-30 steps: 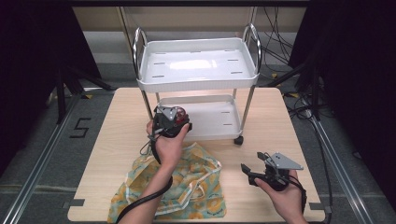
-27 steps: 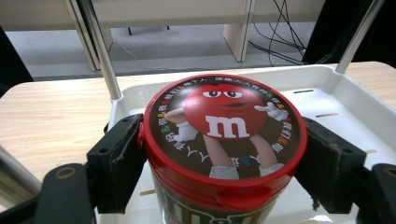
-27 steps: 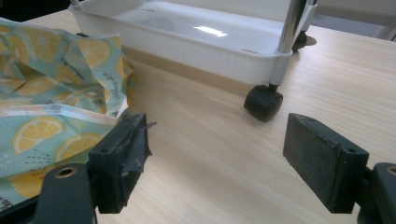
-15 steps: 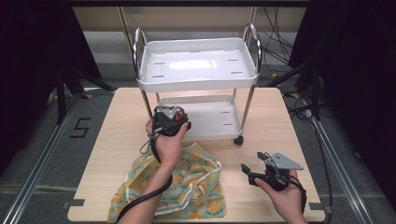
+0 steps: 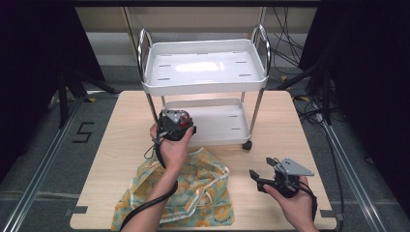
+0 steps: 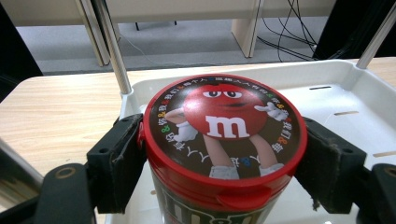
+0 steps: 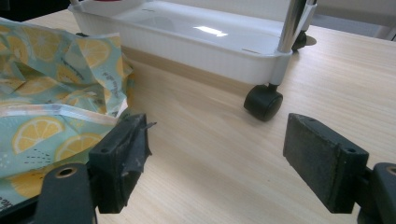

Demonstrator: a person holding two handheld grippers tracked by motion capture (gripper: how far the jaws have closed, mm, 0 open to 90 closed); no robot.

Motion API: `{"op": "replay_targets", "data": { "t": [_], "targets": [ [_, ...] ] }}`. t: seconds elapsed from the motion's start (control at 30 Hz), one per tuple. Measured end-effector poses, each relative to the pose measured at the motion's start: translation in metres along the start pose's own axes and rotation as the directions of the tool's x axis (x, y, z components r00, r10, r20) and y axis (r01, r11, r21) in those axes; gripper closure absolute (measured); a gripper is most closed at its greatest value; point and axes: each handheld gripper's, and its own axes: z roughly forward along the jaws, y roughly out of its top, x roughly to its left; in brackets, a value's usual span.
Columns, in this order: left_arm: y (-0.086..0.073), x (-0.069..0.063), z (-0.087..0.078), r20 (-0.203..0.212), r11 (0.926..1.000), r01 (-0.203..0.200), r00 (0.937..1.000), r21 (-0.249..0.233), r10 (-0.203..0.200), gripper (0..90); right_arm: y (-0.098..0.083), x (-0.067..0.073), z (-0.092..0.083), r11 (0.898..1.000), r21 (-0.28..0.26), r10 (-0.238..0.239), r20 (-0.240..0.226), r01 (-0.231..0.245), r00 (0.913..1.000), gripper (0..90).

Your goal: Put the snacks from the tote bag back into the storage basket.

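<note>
While the left tongs (image 6: 219, 154) pinched the red-lidded candy tub (image 6: 224, 140) over the cart's lower tray (image 6: 327, 93), it wanted lowering upright and level before release; the right tongs (image 7: 224, 158) stood spread above the tabletop (image 7: 210, 149)

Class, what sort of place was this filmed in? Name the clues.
Probably a lab or recording studio, not a home: a bare wooden table ringed by dark curtains, loose cables on the floor, and metal floor rails.
</note>
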Motion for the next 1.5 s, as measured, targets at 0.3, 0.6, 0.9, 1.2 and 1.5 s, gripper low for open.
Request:
{"op": "replay_targets", "data": {
  "t": [0.3,0.6,0.9,1.2,1.5],
  "targets": [
    [-0.002,0.002,0.003,-0.005,0.9999,-0.010,0.9999,0.007,0.010,22.5,0.000,0.000,0.000,1.000,-0.001,0.000,-0.001,0.000,1.0000,23.3],
    [-0.003,0.001,0.006,-0.006,0.9999,-0.012,0.9999,0.007,0.012,22.5,0.000,0.000,0.000,1.000,0.003,-0.003,-0.004,0.003,1.0000,23.3],
    [-0.005,0.002,0.009,-0.011,0.9997,-0.017,0.9998,0.014,0.017,22.5,0.000,-0.003,0.001,0.999,-0.008,-0.036,-0.004,0.036,0.9993,23.3],
    [-0.007,0.001,0.011,-0.009,0.9998,-0.007,0.9999,0.019,0.007,22.4,0.000,0.000,0.001,1.000,-0.007,-0.008,-0.005,0.008,1.0000,23.3],
    [-0.008,0.000,0.013,-0.009,0.9997,0.003,1.0000,0.026,-0.003,22.4,0.000,-0.001,0.002,1.000,-0.008,-0.014,-0.011,0.014,0.9998,23.2]
  ]
}}
